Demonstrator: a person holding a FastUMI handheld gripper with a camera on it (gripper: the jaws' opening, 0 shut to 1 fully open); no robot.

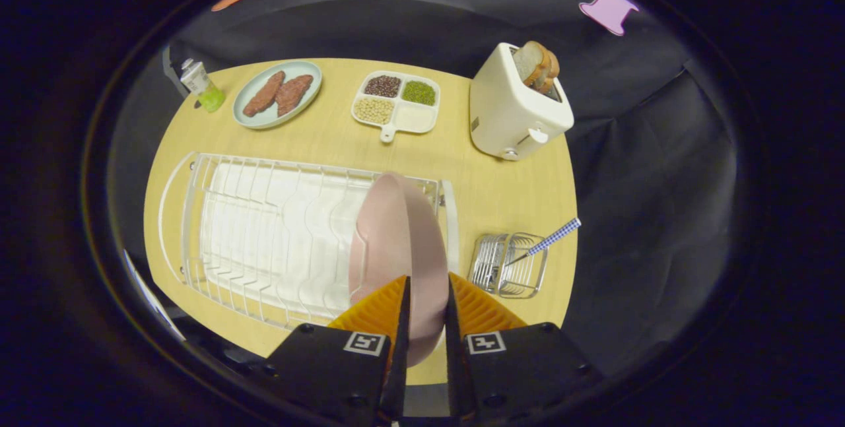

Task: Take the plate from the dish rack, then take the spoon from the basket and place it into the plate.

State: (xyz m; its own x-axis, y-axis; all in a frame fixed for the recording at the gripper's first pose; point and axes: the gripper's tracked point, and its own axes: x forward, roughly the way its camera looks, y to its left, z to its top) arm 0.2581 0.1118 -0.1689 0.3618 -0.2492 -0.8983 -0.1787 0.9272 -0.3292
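Observation:
A pink plate [395, 235] stands on edge at the right end of the white wire dish rack [264, 229]. My gripper [429, 288] has its two fingers on either side of the plate's near rim, pressed against it. To the right of the rack sits a small wire basket [508, 265], and a spoon with a blue checked handle [551, 237] leans out of it toward the table's right edge.
On the round wooden table [488, 189], beyond the rack, stand a white toaster [511, 107] with bread in it, a white divided tray of beans [396, 105], a pale green plate with meat [277, 94] and a small bottle [201, 86].

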